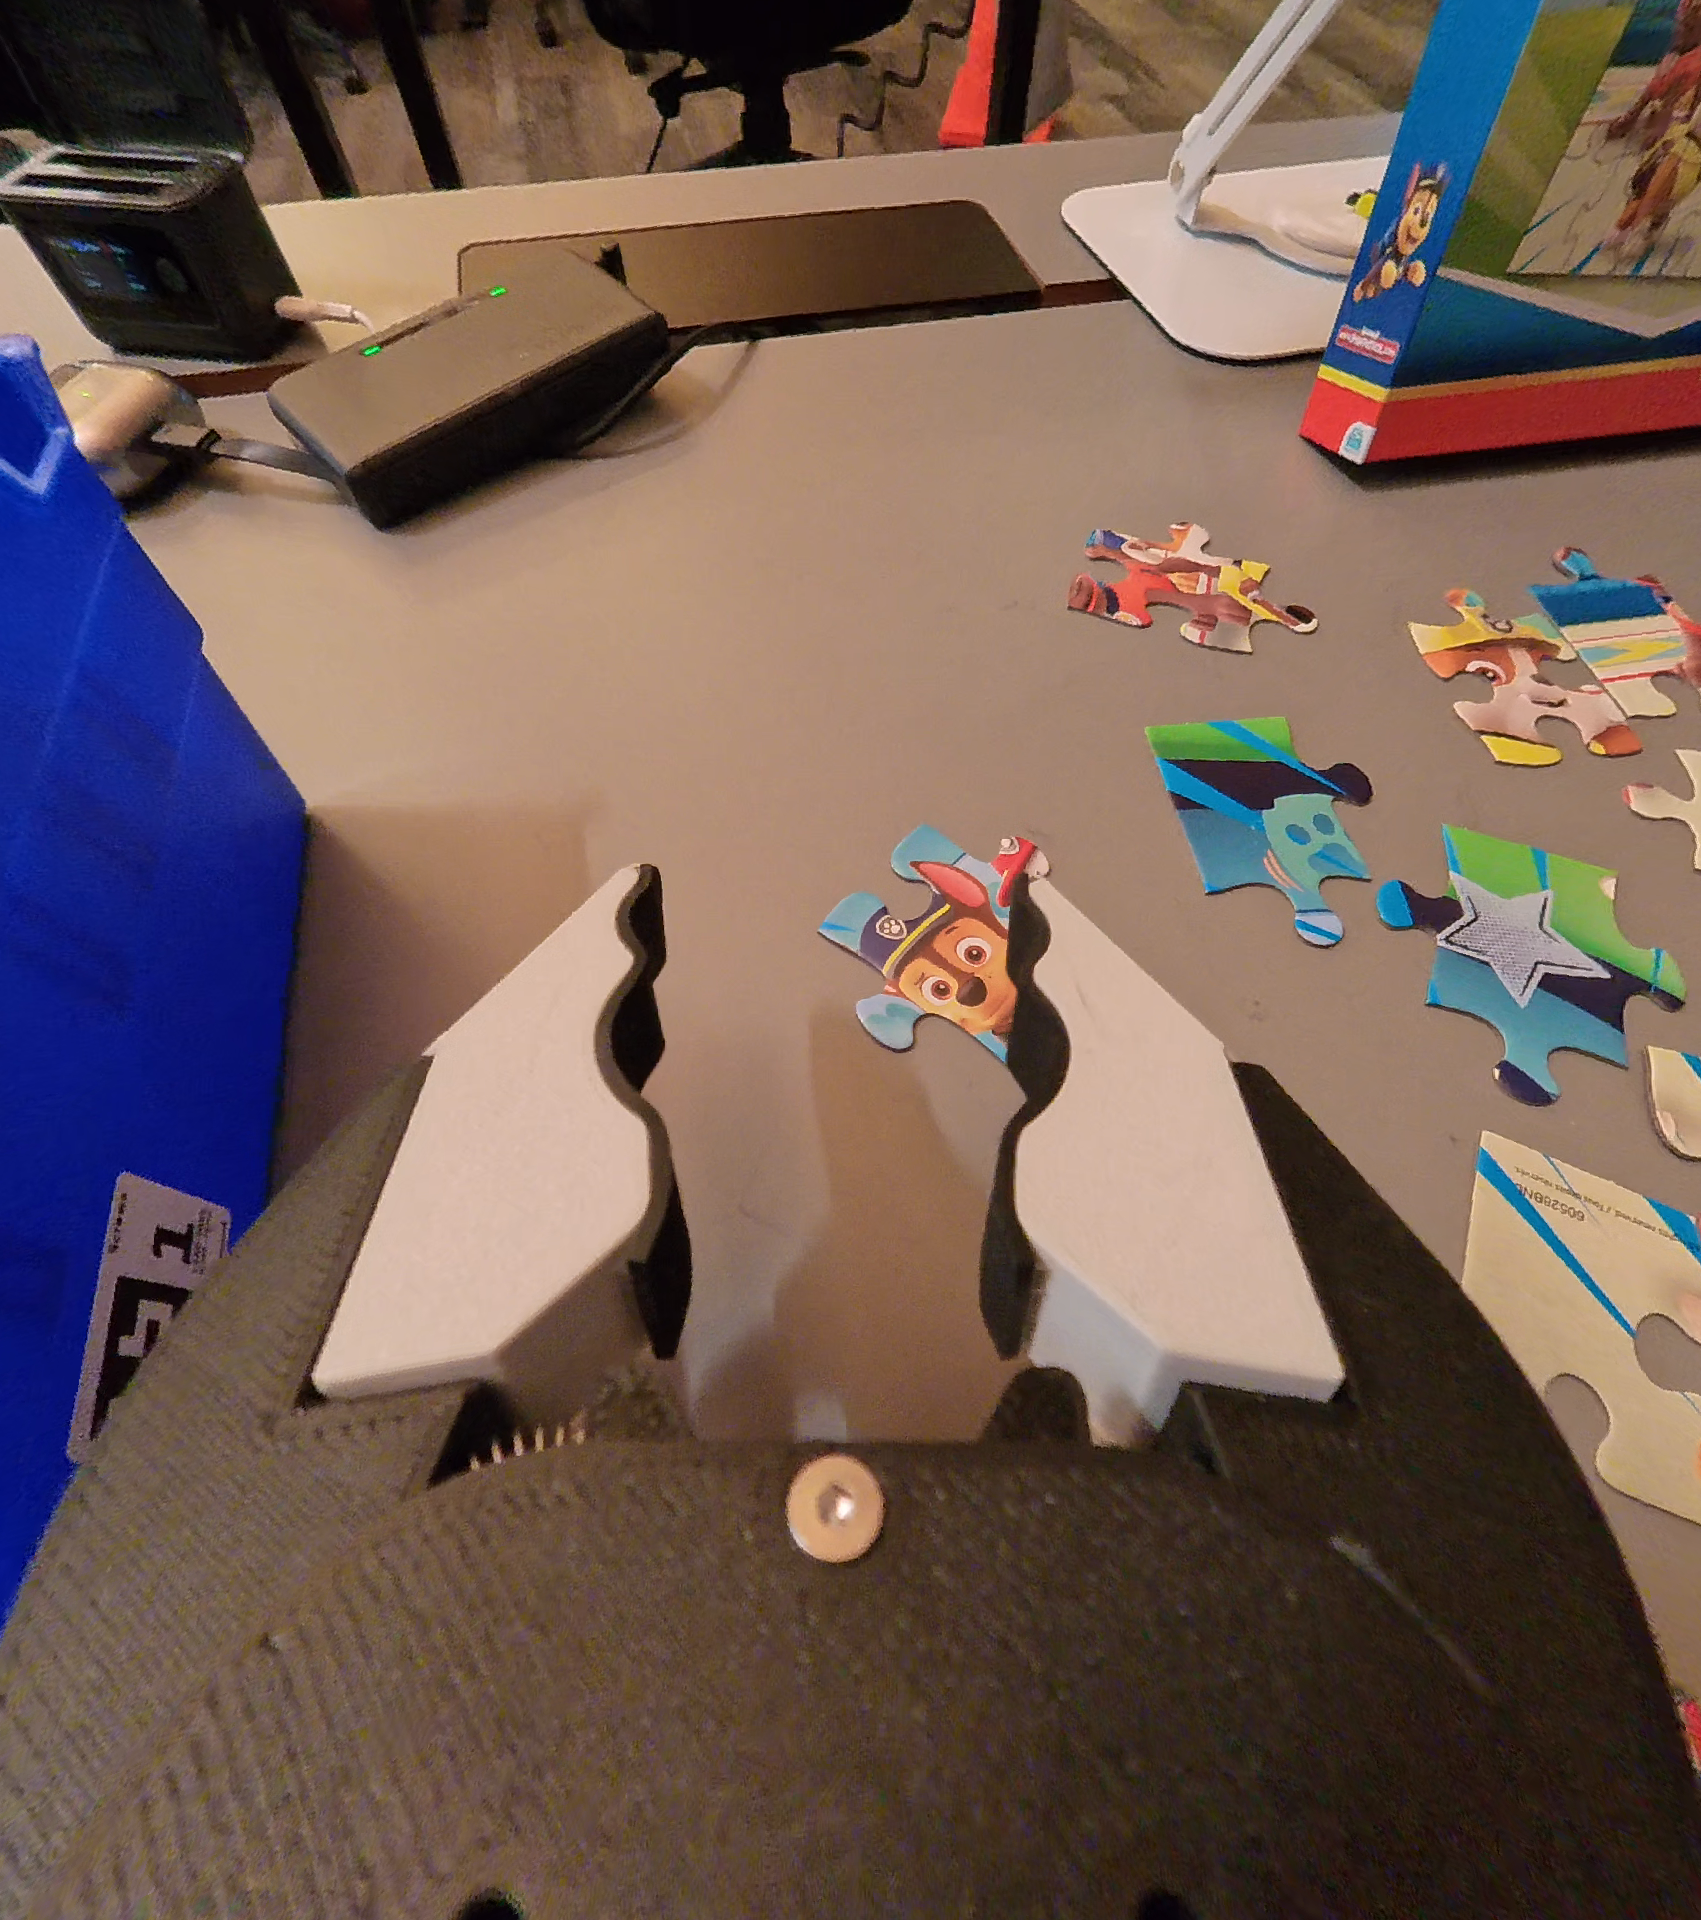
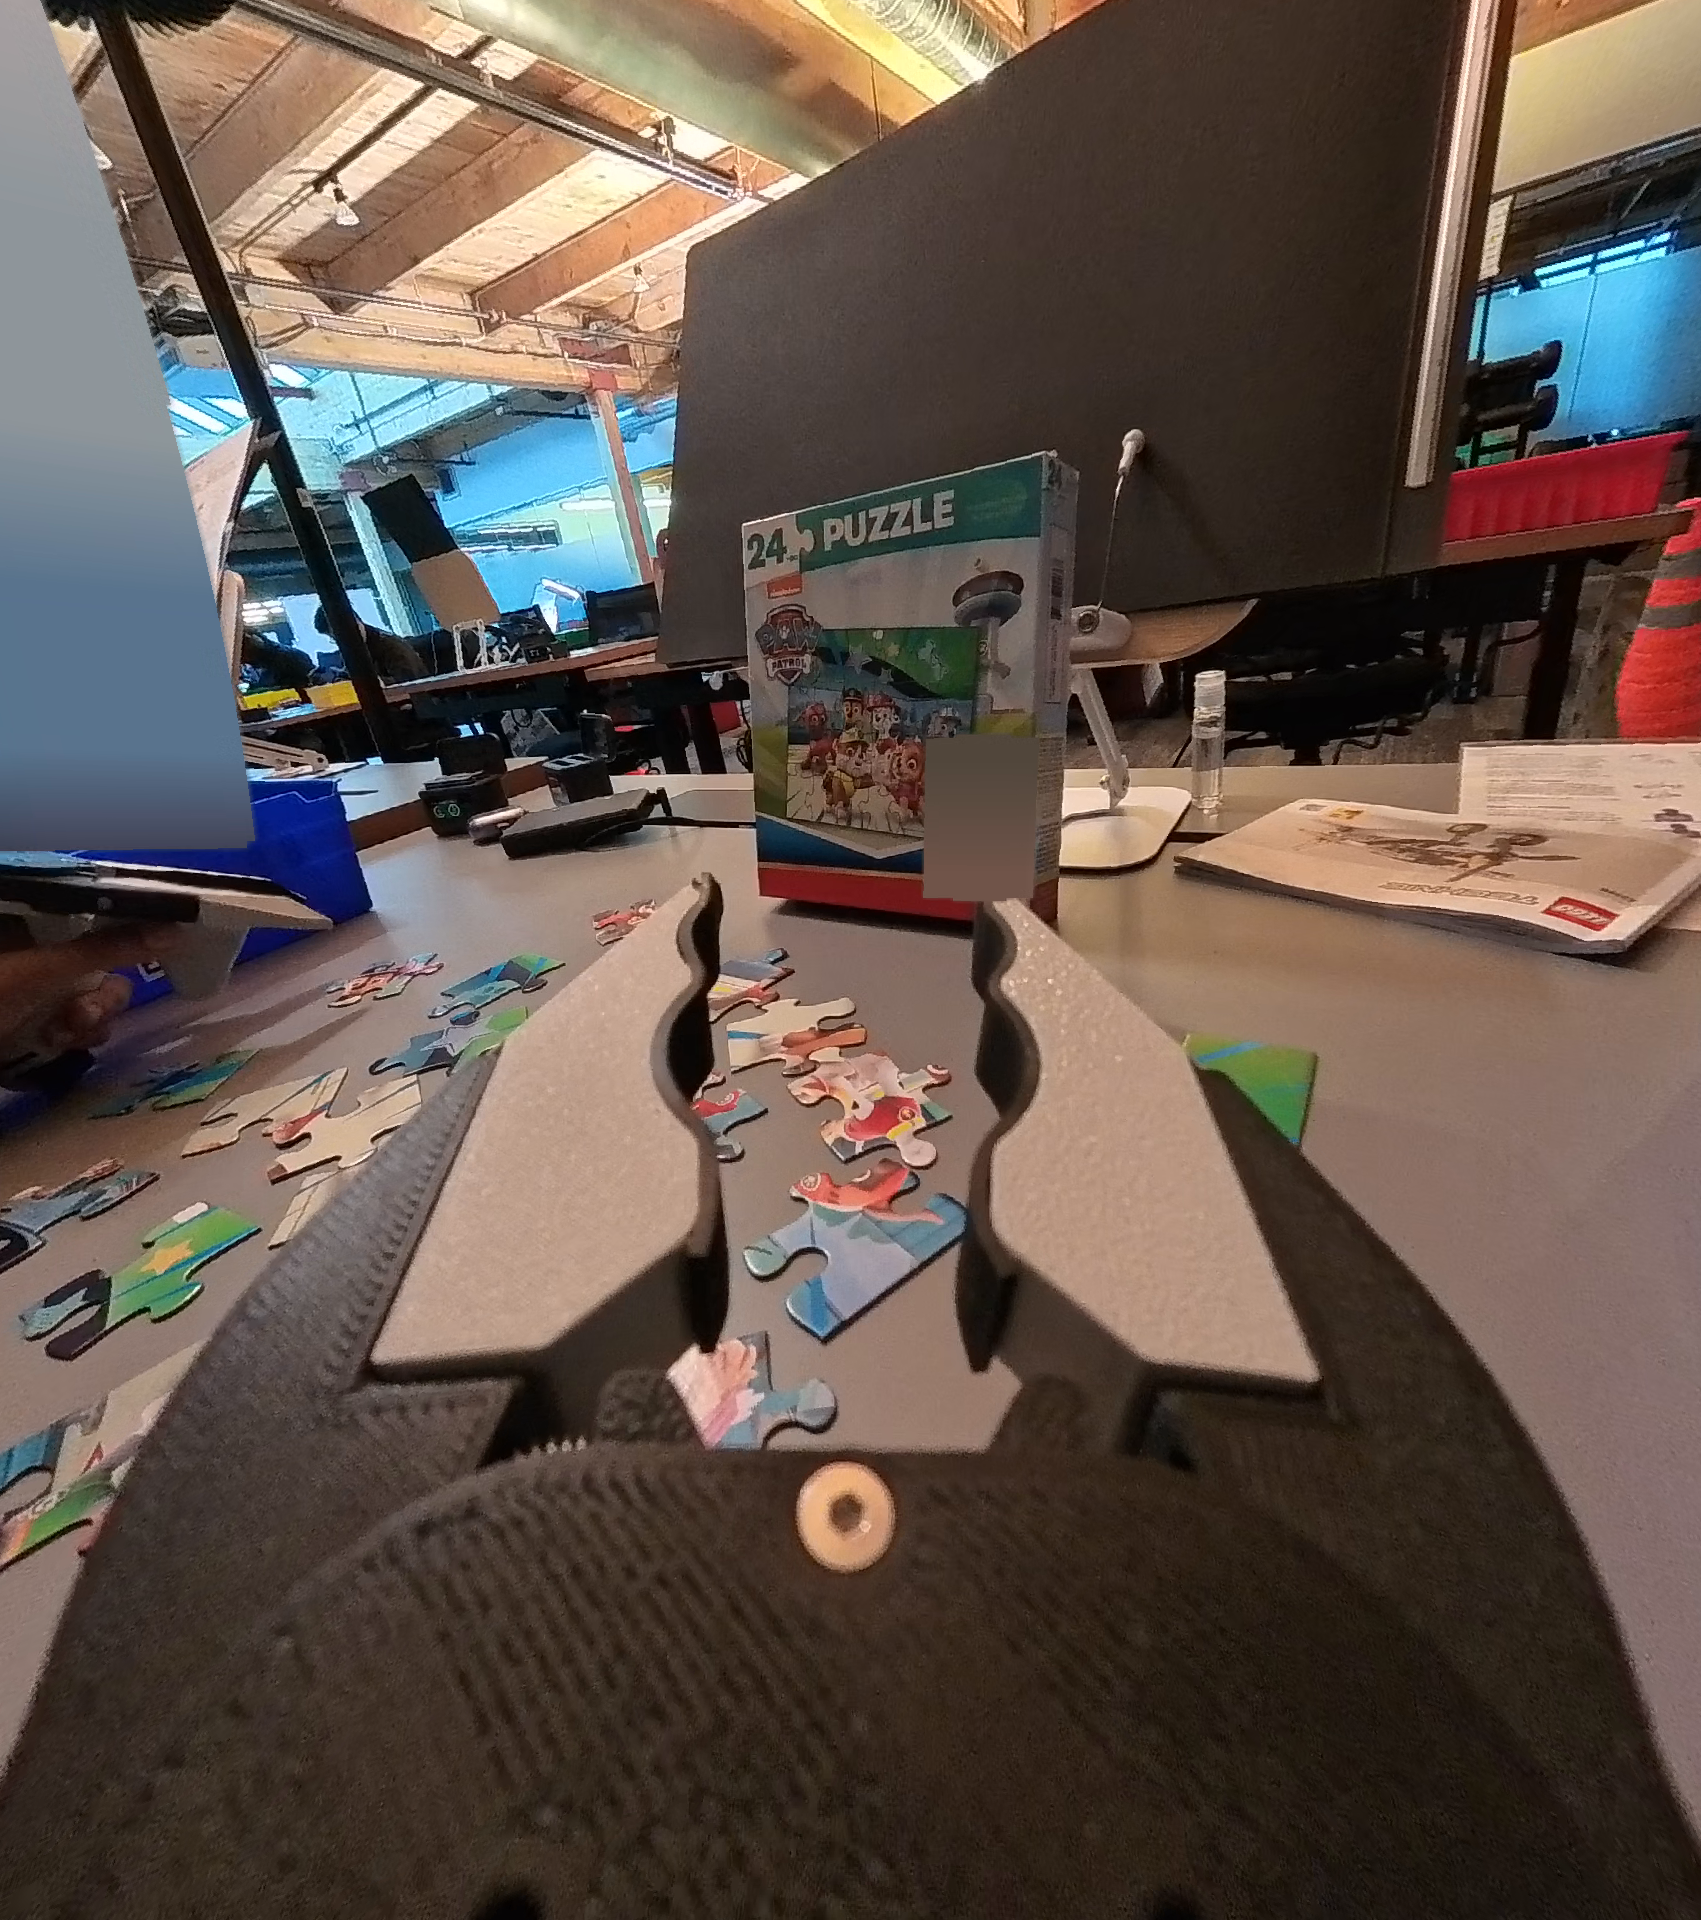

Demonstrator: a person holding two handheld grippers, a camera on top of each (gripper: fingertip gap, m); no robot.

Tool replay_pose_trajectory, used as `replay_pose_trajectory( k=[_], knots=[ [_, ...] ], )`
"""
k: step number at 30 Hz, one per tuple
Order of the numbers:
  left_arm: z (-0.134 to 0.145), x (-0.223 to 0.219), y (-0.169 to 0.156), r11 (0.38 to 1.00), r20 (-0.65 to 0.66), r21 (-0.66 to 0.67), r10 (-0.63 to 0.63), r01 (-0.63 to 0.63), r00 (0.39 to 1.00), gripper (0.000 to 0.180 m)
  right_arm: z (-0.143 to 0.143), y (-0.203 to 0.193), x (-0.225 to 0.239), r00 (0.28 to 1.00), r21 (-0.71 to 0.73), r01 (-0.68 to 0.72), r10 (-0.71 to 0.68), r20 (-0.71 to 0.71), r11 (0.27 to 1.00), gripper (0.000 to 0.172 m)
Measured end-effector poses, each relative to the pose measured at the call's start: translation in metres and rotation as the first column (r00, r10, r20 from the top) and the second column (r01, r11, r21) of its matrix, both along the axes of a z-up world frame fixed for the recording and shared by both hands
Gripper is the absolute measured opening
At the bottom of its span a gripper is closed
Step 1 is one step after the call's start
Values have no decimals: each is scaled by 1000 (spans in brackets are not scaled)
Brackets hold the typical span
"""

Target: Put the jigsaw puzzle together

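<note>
Spreading across a smooth grey desk [image 1: 825, 644] in an open-plan workshop with exposed timber ceiling beams [image 2: 513, 208], flat cardboard jigsaw pieces are seen scattered picture-side up. The left gripper [image 1: 835, 904], built of pale angular fingers with wavy black pads on a coarse, ribbed dark body, is held open just above the tabletop; nothing is gripped. A cartoon-dog puzzle piece [image 1: 929, 956] lies flat beside its right-hand finger [image 1: 1116, 1091], partly hidden by the pad, so contact cannot be judged. A glossy blue plastic bin [image 1: 46, 831] stands close on that gripper's left, while a matte black charger brick [image 1: 472, 395] and a black battery dock [image 1: 150, 249] are set farther back. The right gripper [image 2: 846, 914] is likewise held open and bare over a cluster of pieces, a blue-and-red puzzle piece [image 2: 856, 1257] lying on the desk between its fingers. An upright printed puzzle box [image 2: 908, 675] is seen beyond, before a dark felt divider panel [image 2: 1085, 312], with a stapled instruction booklet [image 2: 1448, 873] lying to the right.
</note>
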State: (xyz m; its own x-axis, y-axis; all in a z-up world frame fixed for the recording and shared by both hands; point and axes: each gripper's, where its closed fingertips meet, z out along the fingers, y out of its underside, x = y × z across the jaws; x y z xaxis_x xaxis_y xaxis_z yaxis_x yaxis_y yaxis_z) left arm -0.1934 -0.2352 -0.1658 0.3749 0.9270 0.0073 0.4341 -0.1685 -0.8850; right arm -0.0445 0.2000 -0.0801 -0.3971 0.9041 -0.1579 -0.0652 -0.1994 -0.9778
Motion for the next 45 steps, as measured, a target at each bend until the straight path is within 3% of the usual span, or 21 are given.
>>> replay_pose_trajectory(
  k=[11, 20, 24, 28, 35, 40, 45],
  knots=[
    [6, -1, -7, 991, 7, 132, 9, -10, 1000, 62, -1, -1, 0, 1000, 3, -2, 2, 6, 1000, 47],
    [2, -2, -6, 994, 22, 111, 11, -14, 1000, 63, -1, -6, -6, 1000, 27, 12, -13, 25, 1000, 47],
    [0, -1, -4, 996, 27, 87, 5, -7, 1000, 64, 8, -61, -19, 984, 101, -146, 134, 116, 984, 43],
    [3, 0, -2, 997, 6, 75, -5, 5, 1000, 63, 14, -137, -37, 922, 250, -373, 325, 212, 894, 41],
    [7, 2, -2, 994, -10, 105, -14, 15, 1000, 63, -26, -224, -87, 739, 272, -624, 441, 509, 732, 45],
    [11, 3, -6, 983, -8, 185, -13, 14, 1000, 62, -77, -225, -132, 740, 440, -606, 268, 617, 663, 43],
    [7, 2, -6, 974, 31, 227, -26, 19, 999, 63, -108, -217, -147, 677, 390, -624, 220, 702, 677, 39]
  ],
)
